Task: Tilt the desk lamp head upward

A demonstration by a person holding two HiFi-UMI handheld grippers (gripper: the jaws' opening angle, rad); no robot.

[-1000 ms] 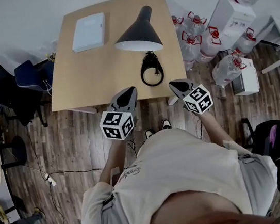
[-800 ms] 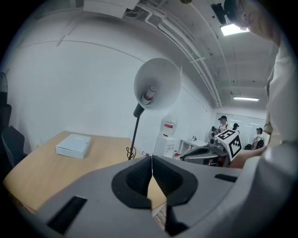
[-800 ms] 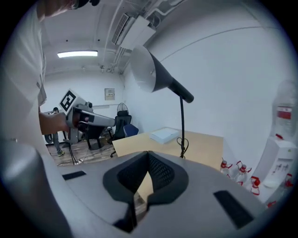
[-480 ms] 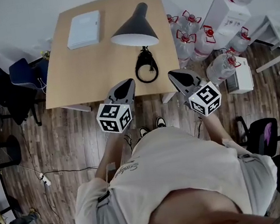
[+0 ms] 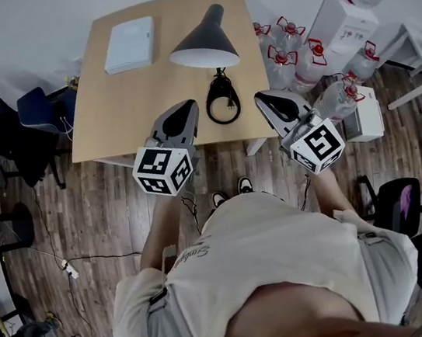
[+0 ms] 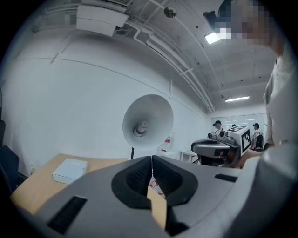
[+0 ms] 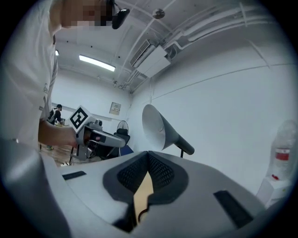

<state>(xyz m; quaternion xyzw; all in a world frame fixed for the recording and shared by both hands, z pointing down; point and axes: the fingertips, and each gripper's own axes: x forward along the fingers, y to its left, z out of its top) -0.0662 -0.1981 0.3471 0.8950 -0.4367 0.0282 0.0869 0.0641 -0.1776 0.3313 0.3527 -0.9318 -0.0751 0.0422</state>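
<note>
Desk lamp (image 5: 204, 43) on desk (image 5: 109, 116), R side; box (image 5: 129, 44) back-left; bottles (image 5: 288, 54) on floor further R; left gripper (image 5: 186, 107) & right gripper (image 5: 262, 98) flank lamp's base.

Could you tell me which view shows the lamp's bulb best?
The left gripper view: it looks straight into the lamp head, with the bulb plain at its centre. The right gripper view shows the lamp head side-on, and the head view from above; neither shows the bulb.

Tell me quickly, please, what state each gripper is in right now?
Left gripper: closed, holding nothing.
Right gripper: closed, holding nothing.
</note>
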